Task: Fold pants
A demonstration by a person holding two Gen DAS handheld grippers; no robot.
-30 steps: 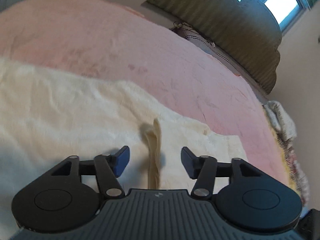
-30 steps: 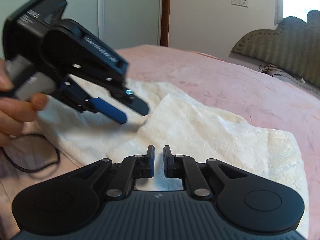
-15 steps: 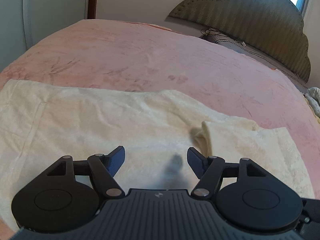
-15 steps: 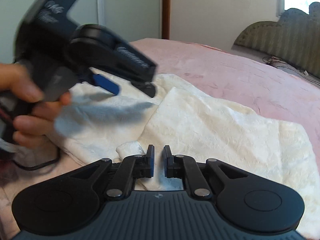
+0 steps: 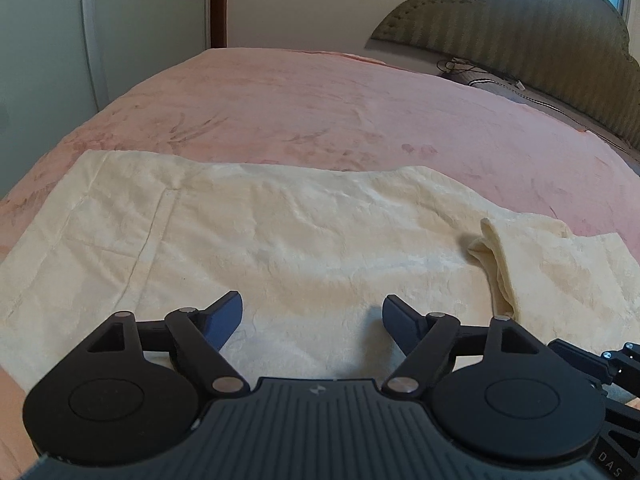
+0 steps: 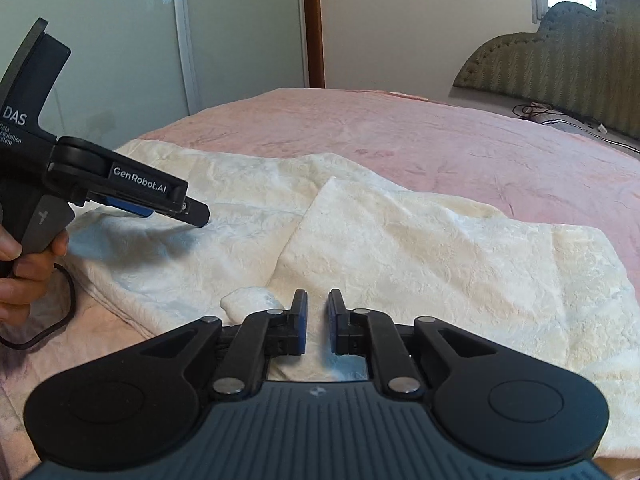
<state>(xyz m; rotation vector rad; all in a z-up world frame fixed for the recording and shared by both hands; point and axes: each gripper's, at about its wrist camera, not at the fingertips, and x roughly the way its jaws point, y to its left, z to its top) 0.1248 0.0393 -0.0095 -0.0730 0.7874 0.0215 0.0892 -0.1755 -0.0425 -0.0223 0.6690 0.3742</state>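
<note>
Pink bedcover [image 5: 320,112] stretches back to a padded headboard [image 5: 520,32], and the cream pants [image 5: 280,240] lie spread across its near side, one part already turned over onto the rest. They look plush, light and limp, so I judge they will sag and drag rather than hold a shape; a seam, hem or the doubled fold edge gives the surest hold, pinched through all layers. On the left, the left tongs [image 5: 312,316] hover just above the cloth, their jaws opening wide with nothing between them. On the right, the right tongs [image 6: 318,320] sit low at the near edge, jaws opening a narrow gap; the pads do not visibly press any cloth.
</note>
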